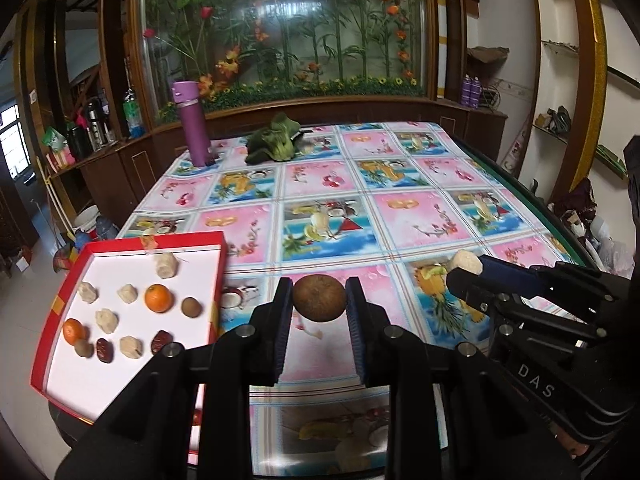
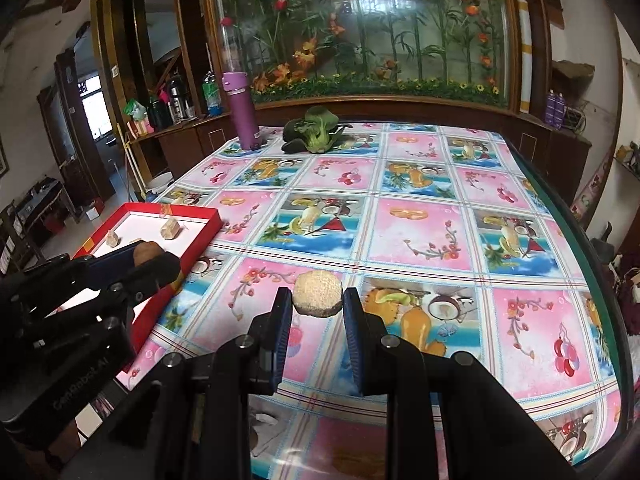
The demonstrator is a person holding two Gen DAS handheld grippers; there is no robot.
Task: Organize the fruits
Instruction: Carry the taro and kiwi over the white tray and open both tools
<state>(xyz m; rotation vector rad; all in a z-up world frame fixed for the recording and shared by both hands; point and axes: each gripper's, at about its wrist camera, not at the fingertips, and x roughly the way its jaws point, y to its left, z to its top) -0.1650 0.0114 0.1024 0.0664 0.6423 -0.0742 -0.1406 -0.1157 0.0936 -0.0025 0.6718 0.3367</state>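
My left gripper [image 1: 319, 300] is shut on a round brown fruit [image 1: 319, 298], held above the patterned tablecloth just right of the red tray [image 1: 132, 242]. The tray has a white floor and holds two oranges [image 1: 159, 298], several pale lumpy pieces [image 1: 166, 265], red dates [image 1: 161, 341] and small brown fruits [image 1: 191, 306]. My right gripper [image 2: 317, 300] is shut on a pale rough piece [image 2: 317, 294] over the table. In the left wrist view that gripper [image 1: 466, 268] comes in from the right with the pale piece [image 1: 465, 261]. In the right wrist view the left gripper [image 2: 150, 258] hangs at the tray's edge [image 2: 200, 240].
A purple bottle [image 1: 193, 124] and a bunch of leafy greens [image 1: 276, 140] stand at the table's far side. The table's green edge [image 2: 580, 248] runs along the right. A wooden cabinet with a flower display backs the table; floor and clutter lie to the left.
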